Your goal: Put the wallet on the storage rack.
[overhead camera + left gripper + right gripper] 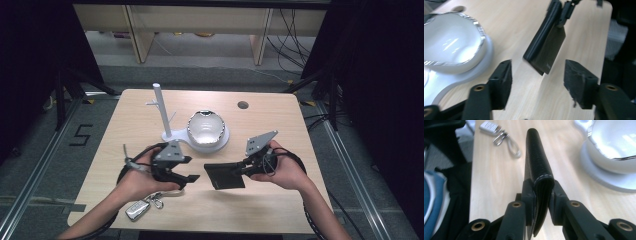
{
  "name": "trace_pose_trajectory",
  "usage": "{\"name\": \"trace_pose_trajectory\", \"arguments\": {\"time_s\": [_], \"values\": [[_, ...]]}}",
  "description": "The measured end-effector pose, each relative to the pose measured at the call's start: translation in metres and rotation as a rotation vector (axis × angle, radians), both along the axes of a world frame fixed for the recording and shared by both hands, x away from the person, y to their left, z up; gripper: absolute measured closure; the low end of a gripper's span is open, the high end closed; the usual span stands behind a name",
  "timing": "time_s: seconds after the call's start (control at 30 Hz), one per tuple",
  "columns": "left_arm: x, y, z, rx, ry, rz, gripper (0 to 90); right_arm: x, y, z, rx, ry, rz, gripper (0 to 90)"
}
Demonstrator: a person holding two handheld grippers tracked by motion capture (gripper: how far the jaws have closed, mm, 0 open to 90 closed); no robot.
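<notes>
Wallet (224, 175), black and folded, pinched at one end between the pressed-together pads of the right gripper (239, 170) and carried clear above the table (280, 210). Long axis running away from the right gripper's jaws toward the left gripper (189, 178), roughly across the table in the high view; folded spine uppermost in the right gripper view (537, 157). Left gripper spread wide, nothing between its pads (502, 80), jaws facing the wallet's free end (546, 50) and standing near it but apart. Free end therefore closer to the left hand (142, 180) than to anything else within reach. White bowl (205, 129) on its white stand (167, 134) lying beyond the wallet, toward the far side of the table; key fob (137, 210) near the front edge, beside the left forearm. Whether the wallet hangs level or slightly tilted, hard to settle, possibly with its free end a little lower.
</notes>
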State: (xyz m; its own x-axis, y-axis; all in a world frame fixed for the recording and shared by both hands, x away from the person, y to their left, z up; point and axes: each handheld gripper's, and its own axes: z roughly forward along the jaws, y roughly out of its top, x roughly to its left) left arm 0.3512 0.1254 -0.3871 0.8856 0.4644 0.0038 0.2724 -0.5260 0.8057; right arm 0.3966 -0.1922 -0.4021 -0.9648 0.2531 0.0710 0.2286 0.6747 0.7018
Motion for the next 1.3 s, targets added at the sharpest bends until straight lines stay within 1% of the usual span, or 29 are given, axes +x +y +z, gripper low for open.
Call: {"name": "trace_pose_trajectory", "arguments": {"time_s": [0.03, 0.07, 0.13, 0.17, 0.2, 0.23, 0.27, 0.3, 0.33, 0.37, 0.4, 0.47, 0.5, 0.53, 0.57, 0.6, 0.63, 0.67, 0.7, 0.73, 0.77, 0.83, 0.87, 0.93, 0.97, 1.0, 1.07, 1.1, 1.3], "values": [[-0.001, 0.009, -0.003, -0.009, -0.005, 0.027, 35.5, 0.002, -0.001, 0.000, 0.016, -0.018, -0.003, 78.1], [-0.001, 0.009, -0.003, -0.009, -0.005, 0.027, 34.5, 0.002, -0.001, 0.000, 0.016, -0.018, -0.003, 78.1], [-0.003, 0.026, -0.009, -0.024, -0.009, 0.078, 33.9, 0.004, -0.003, 0.000, 0.036, -0.041, -0.015, 78.1], [-0.006, 0.041, -0.017, -0.065, 0.000, 0.127, 33.4, 0.006, -0.003, 0.002, 0.047, -0.044, -0.039, 78.1], [-0.008, 0.048, -0.022, -0.091, 0.017, 0.152, 33.1, 0.007, -0.003, 0.002, 0.058, -0.061, -0.040, 78.1], [-0.008, 0.048, -0.022, -0.091, 0.017, 0.152, 33.0, 0.007, -0.003, 0.002, 0.058, -0.061, -0.040, 78.1], [-0.010, 0.054, -0.026, -0.105, 0.038, 0.167, 33.0, 0.009, -0.002, 0.004, 0.065, -0.067, -0.049, 78.1], [-0.015, 0.065, -0.033, -0.139, 0.049, 0.211, 32.9, 0.010, -0.002, 0.005, 0.068, -0.064, -0.054, 78.1], [-0.015, 0.065, -0.033, -0.139, 0.049, 0.211, 32.9, 0.010, -0.002, 0.005, 0.068, -0.064, -0.054, 78.1], [-0.018, 0.077, -0.041, -0.165, 0.048, 0.258, 32.9, 0.012, -0.001, 0.005, 0.072, -0.074, -0.061, 78.1], [-0.021, 0.083, -0.044, -0.158, 0.048, 0.293, 32.8, 0.011, 0.000, 0.006, 0.074, -0.066, -0.072, 78.1], [-0.024, 0.094, -0.054, -0.187, 0.048, 0.343, 32.8, 0.013, 0.000, 0.007, 0.084, -0.078, -0.081, 78.1], [-0.024, 0.094, -0.054, -0.187, 0.048, 0.343, 32.8, 0.014, 0.000, 0.008, 0.088, -0.080, -0.077, 78.1], [-0.027, 0.103, -0.063, -0.214, 0.053, 0.392, 32.9, 0.015, 0.000, 0.008, 0.101, -0.087, -0.085, 78.1], [-0.028, 0.107, -0.068, -0.224, 0.053, 0.411, 32.9, 0.016, 0.000, 0.009, 0.102, -0.087, -0.089, 78.1], [-0.028, 0.107, -0.068, -0.224, 0.053, 0.411, 32.9, 0.017, 0.000, 0.009, 0.113, -0.101, -0.099, 78.1], [-0.030, 0.110, -0.071, -0.222, 0.053, 0.434, 32.9, 0.018, 0.000, 0.010, 0.117, -0.105, -0.097, 78.1], [-0.031, 0.114, -0.078, -0.246, 0.054, 0.448, 32.9, 0.019, 0.000, 0.011, 0.125, -0.126, -0.114, 78.1], [-0.031, 0.115, -0.081, -0.256, 0.056, 0.464, 32.9, 0.019, 0.000, 0.012, 0.132, -0.112, -0.115, 78.1], [-0.030, 0.116, -0.084, -0.265, 0.051, 0.458, 32.9, 0.021, 0.001, 0.012, 0.144, -0.120, -0.116, 78.1], [-0.030, 0.116, -0.087, -0.270, 0.054, 0.475, 32.9, 0.021, 0.002, 0.013, 0.152, -0.130, -0.129, 78.1], [-0.029, 0.117, -0.090, -0.275, 0.060, 0.479, 32.9, 0.021, 0.002, 0.014, 0.156, -0.123, -0.146, 78.1], [-0.028, 0.116, -0.093, -0.281, 0.059, 0.489, 32.9, 0.023, 0.004, 0.015, 0.171, -0.146, -0.138, 78.1], [-0.025, 0.116, -0.100, -0.290, 0.059, 0.493, 32.9, 0.025, 0.005, 0.018, 0.181, -0.145, -0.162, 78.1], [-0.025, 0.115, -0.102, -0.302, 0.055, 0.504, 32.9, 0.027, 0.006, 0.018, 0.195, -0.167, -0.158, 78.1], [-0.024, 0.115, -0.103, -0.298, 0.051, 0.512, 33.0, 0.027, 0.006, 0.020, 0.191, -0.153, -0.167, 78.1], [-0.023, 0.114, -0.106, -0.307, 0.054, 0.510, 33.0, 0.030, 0.007, 0.021, 0.204, -0.190, -0.168, 78.1], [-0.023, 0.113, -0.108, -0.300, 0.065, 0.510, 33.0, 0.031, 0.008, 0.023, 0.198, -0.178, -0.160, 78.1], [-0.022, 0.114, -0.112, -0.308, 0.065, 0.516, 33.2, 0.036, 0.011, 0.025, 0.231, -0.204, -0.182, 78.1]]}}
